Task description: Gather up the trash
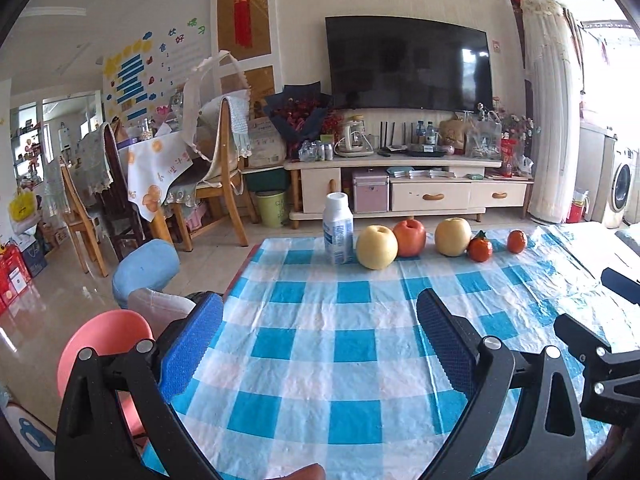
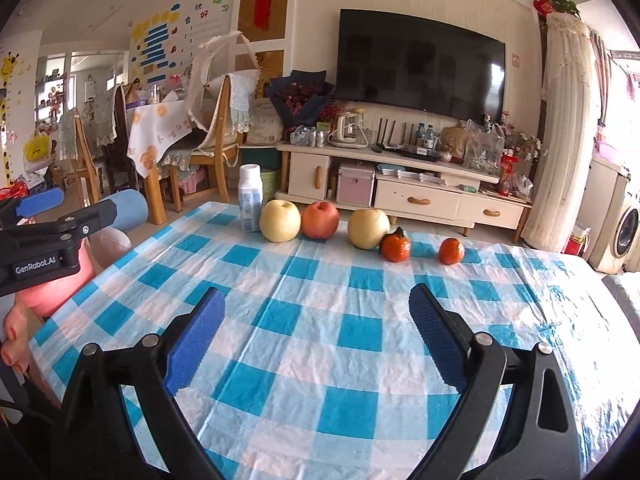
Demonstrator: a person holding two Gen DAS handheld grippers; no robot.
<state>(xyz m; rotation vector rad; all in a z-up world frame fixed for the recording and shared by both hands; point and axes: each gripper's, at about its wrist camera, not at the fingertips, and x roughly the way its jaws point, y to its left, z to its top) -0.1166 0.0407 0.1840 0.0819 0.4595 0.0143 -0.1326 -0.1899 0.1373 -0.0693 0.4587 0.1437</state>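
Observation:
A white milk bottle point(image 1: 338, 229) stands upright at the far edge of the blue-checked tablecloth point(image 1: 320, 360); it also shows in the right wrist view point(image 2: 250, 198). My left gripper point(image 1: 320, 316) is open and empty, low over the near part of the table, well short of the bottle. My right gripper point(image 2: 316, 312) is open and empty too, over the middle of the cloth point(image 2: 320, 360). The right gripper's side shows at the right edge of the left wrist view point(image 1: 600, 352); the left gripper shows at the left of the right wrist view point(image 2: 48, 232).
A row of fruit sits right of the bottle: a yellow apple point(image 1: 377, 247), a red apple point(image 1: 409, 237), another yellow apple point(image 1: 453, 236) and two tangerines point(image 1: 480, 247) point(image 1: 517, 241). A pink stool point(image 1: 104, 344) and a blue stool point(image 1: 146, 268) stand left of the table.

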